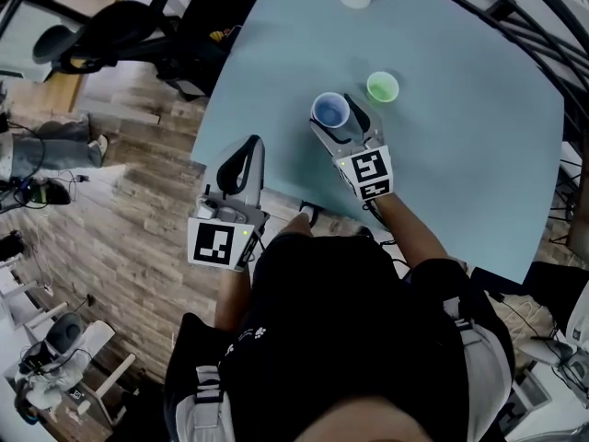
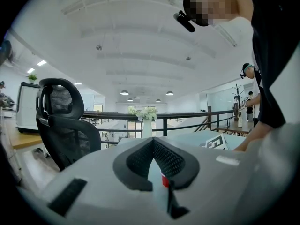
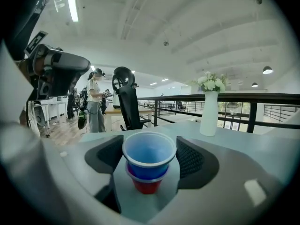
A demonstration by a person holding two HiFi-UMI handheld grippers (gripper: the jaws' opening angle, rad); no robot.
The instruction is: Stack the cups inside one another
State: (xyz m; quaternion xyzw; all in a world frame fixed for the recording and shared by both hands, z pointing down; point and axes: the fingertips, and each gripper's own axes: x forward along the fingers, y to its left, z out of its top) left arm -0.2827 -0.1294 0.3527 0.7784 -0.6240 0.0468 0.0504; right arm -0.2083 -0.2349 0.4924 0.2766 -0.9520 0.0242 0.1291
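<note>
Blue cup (image 3: 149, 154), smooth, tapered, nested in red cup (image 3: 146, 186)

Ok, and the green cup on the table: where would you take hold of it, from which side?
I'd grip the green cup across its side wall just below the rim, jaws level, coming from the person's side. It stands upright, mouth up, apart from the blue cup in the right gripper, so its round wall is free.
</note>
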